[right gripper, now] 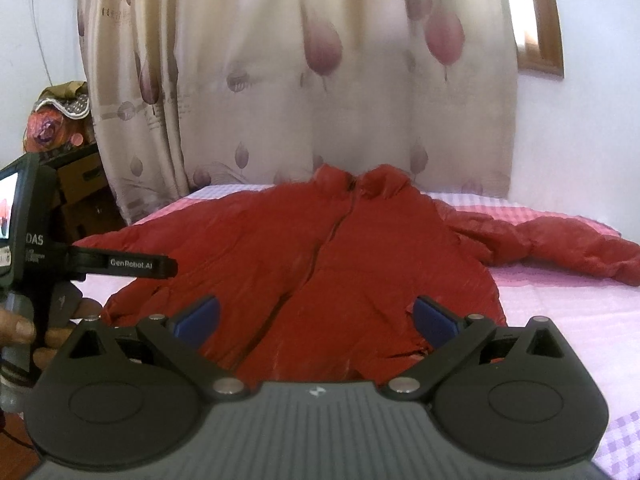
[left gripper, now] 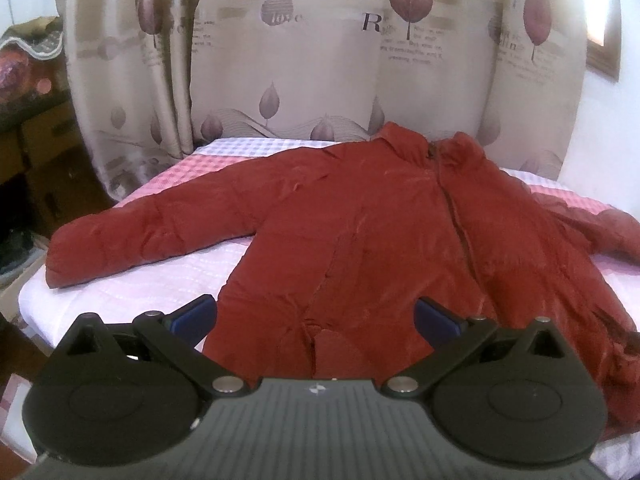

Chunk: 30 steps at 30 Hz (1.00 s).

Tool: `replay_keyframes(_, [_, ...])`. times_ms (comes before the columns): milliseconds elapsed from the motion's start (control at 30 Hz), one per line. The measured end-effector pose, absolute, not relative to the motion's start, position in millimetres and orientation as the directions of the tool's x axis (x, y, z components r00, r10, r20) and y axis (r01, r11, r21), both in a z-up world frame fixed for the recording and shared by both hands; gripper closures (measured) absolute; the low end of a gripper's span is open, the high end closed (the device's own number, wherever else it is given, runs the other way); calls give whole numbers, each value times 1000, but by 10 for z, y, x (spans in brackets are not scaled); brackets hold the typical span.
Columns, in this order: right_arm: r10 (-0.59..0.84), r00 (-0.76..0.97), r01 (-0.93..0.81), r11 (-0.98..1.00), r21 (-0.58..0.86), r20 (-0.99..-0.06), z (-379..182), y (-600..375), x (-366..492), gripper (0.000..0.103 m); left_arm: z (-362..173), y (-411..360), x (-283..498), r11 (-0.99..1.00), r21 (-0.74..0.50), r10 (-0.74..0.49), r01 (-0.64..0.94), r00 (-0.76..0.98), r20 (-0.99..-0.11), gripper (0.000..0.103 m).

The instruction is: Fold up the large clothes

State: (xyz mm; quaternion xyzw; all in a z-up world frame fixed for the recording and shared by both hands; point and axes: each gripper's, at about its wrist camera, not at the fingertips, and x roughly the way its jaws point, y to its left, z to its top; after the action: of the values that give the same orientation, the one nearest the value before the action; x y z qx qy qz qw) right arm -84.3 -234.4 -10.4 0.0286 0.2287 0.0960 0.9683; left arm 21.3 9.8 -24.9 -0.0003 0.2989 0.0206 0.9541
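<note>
A large red padded jacket (left gripper: 360,216) lies spread flat on the bed, front up, zipped, collar toward the curtain, both sleeves stretched out sideways. It also shows in the right wrist view (right gripper: 340,256). My left gripper (left gripper: 316,316) is open and empty, hovering just above the jacket's bottom hem on its left half. My right gripper (right gripper: 316,316) is open and empty above the hem on the right half. The left gripper's body (right gripper: 36,248) appears at the left edge of the right wrist view, held by a hand.
The bed has a pink and white checked cover (left gripper: 160,272). A patterned beige curtain (left gripper: 320,60) hangs behind it. Cardboard boxes and clutter (left gripper: 36,152) stand to the left of the bed. A white wall with a wooden frame (right gripper: 540,40) is at right.
</note>
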Motion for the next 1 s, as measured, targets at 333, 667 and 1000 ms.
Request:
replay_keyframes(333, [205,871,-176,979,105,-446,-153,-2323,-834,0,-279,691,357,983,-123,42,-138,817,-575,0])
replay_keyframes(667, [54,928,38,970,239,-368,-122,-3368,-647,0,-304,992,423,968,-143,83,-204,806,-586,0])
replay_keyframes(1000, [-83,889,381,682,625,-451,-731,-5545,-76,0,-111,573,390,990,-110,21,-94,844,-536,0])
